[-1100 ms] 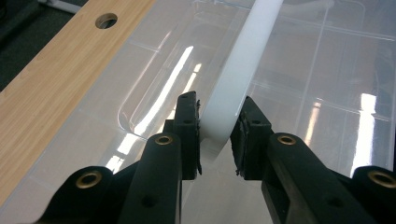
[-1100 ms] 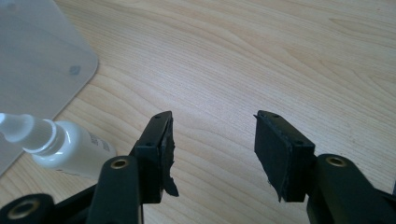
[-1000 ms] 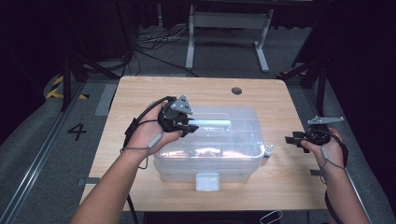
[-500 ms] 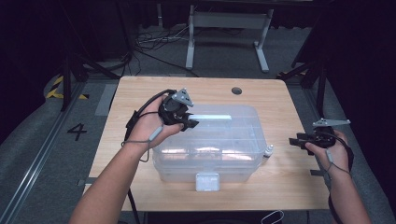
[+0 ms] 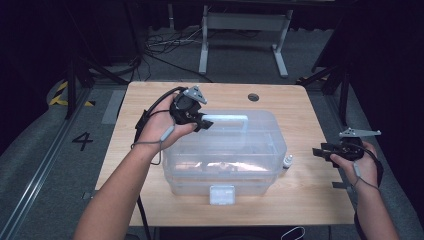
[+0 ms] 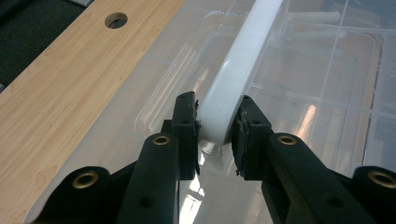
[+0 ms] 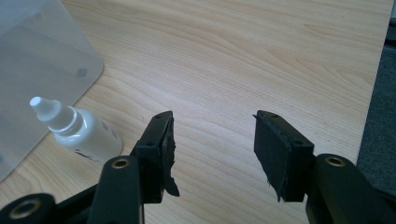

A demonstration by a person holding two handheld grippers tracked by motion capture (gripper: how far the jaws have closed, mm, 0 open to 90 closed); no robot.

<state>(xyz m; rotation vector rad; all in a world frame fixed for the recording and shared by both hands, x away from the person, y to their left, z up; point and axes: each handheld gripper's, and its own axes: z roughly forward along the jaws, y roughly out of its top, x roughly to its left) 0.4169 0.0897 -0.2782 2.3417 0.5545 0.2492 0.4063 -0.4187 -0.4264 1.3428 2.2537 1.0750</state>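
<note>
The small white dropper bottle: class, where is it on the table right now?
In the high view the small white dropper bottle stands on the table against the right end of the clear plastic box, between it and the right gripper.

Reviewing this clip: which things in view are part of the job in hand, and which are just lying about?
In the job:
- left gripper, shut on the white handle
- clear plastic box, which carries that handle on its lid

Lying about:
- small white bottle, on the table beside the box
- right gripper, open over bare wood, holding nothing
- round hole in the tabletop
</note>
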